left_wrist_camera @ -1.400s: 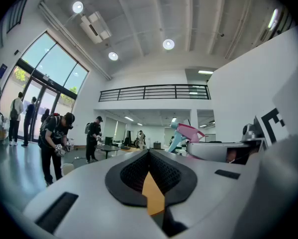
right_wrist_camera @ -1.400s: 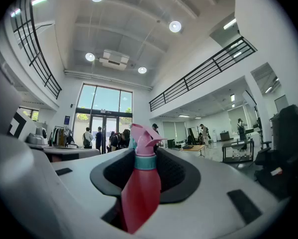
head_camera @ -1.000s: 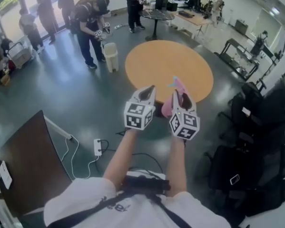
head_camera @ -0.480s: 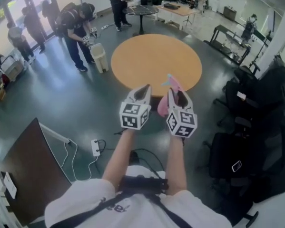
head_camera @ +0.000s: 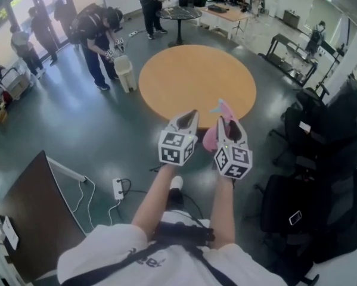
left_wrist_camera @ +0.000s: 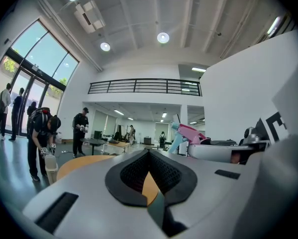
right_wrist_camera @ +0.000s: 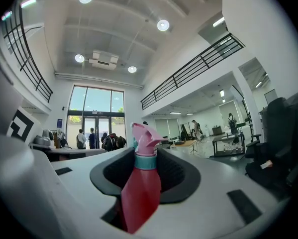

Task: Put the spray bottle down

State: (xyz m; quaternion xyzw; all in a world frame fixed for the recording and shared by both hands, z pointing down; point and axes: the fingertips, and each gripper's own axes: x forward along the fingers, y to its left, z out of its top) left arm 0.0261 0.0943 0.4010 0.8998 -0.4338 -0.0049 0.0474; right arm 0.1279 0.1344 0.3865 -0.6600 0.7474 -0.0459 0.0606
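My right tool (right_wrist_camera: 148, 166) is part-spread and pinching a pink-red plastic spray bottle with a teal collar (right_wrist_camera: 140, 193) by its body. The bottle is upright, with its trigger head poking above the pads. My left tool (left_wrist_camera: 149, 169) has its pad tips pressed together, nothing in it.

Both forearms (head_camera: 155, 195) reach straight forward side by side. The tools point level, left just beside right.

The bottle is in the air in the right tool, at the near edge of the round orange wooden desk (head_camera: 196, 76) ahead of both tools. I can't tell if it is over the desk or short of it.

Only the head view shows the dark floor (head_camera: 106, 130) under the tools and a white power strip (head_camera: 118, 188) behind my left tool. Only the left gripper view shows the bottle's head side-on, to that tool's right. Only the right gripper view shows the pads against the bottle.
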